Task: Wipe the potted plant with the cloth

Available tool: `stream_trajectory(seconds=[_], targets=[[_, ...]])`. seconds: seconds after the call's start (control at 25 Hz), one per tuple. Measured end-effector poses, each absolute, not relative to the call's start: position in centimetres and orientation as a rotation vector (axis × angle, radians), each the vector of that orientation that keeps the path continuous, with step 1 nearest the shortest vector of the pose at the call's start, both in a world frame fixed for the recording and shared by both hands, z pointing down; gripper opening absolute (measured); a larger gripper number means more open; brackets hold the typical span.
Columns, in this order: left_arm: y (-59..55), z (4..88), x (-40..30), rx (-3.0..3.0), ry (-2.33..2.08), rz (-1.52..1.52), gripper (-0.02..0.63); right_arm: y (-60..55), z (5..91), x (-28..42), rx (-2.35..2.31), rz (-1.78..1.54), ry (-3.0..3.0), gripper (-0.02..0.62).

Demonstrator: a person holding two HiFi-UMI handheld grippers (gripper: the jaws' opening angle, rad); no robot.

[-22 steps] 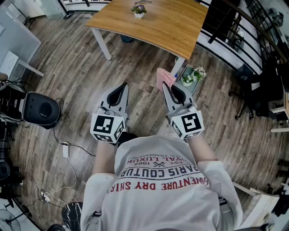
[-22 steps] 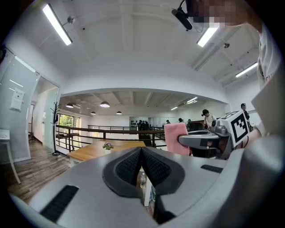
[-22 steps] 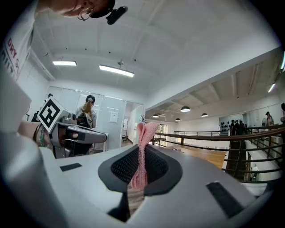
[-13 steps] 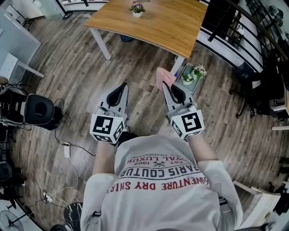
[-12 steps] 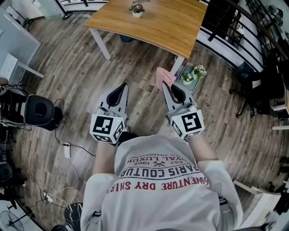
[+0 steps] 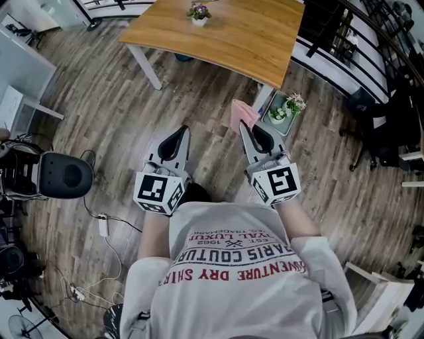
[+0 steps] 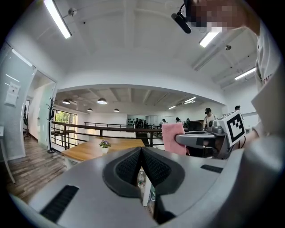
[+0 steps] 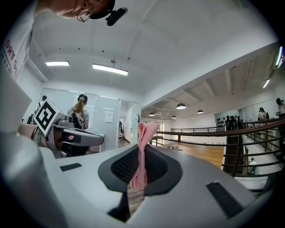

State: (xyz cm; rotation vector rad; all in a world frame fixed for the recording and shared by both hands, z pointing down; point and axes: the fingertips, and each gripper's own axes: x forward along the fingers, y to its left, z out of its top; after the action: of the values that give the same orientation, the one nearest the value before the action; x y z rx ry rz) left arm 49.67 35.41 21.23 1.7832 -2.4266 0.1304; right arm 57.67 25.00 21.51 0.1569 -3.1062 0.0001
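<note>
Head view, standing approach. Your right claw [image 6: 244,127] is pinched on the single pink cloth [image 6: 242,112], whose folded strip rises upright from the jaws in the right gripper view. Your left claw [image 6: 181,130] is pressed together on nothing.

The potted plant [image 6: 199,12] – one, in a white pot – stands on the far side of the wooden counter [image 6: 232,36], well apart from both claws. It lies straight ahead and a little left of the cloth-bearing claw. The left claw lines up slightly closer with it, but the right carries the cloth, so the reach is likely forward and leftward.

Count: two claws, one cloth, one counter plant – plus a tray of small plants [image 6: 283,110] on the floor [image 6: 112,112] just ahead of the right claw, number unclear.
</note>
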Motion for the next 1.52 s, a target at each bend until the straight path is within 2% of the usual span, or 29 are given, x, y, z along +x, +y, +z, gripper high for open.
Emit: stream_trajectory(seconds=[0.28, 0.84, 1.12, 1.52], targets=[[34.7, 22.7, 41.6, 1.797, -2.389, 0.124, 0.014, 23.9, 22.9, 49.8, 0.213, 0.041, -3.073, 0.043], [29.4, 22.6, 15.2, 1.994, -2.222, 0.124, 0.014, 19.6, 22.7, 24.9, 0.481, 0.024, -2.984, 0.043], [26.8, 24.9, 8.3, 2.023, -2.125, 0.116, 0.014, 17.1, 24.7, 19.4, 0.577, 0.044, -2.914, 0.043], [16.1, 30.3, 0.3, 2.072, -1.947, 0.198, 0.014, 6.9, 30.7, 13.3, 0.728, 0.132, -2.779, 0.043]])
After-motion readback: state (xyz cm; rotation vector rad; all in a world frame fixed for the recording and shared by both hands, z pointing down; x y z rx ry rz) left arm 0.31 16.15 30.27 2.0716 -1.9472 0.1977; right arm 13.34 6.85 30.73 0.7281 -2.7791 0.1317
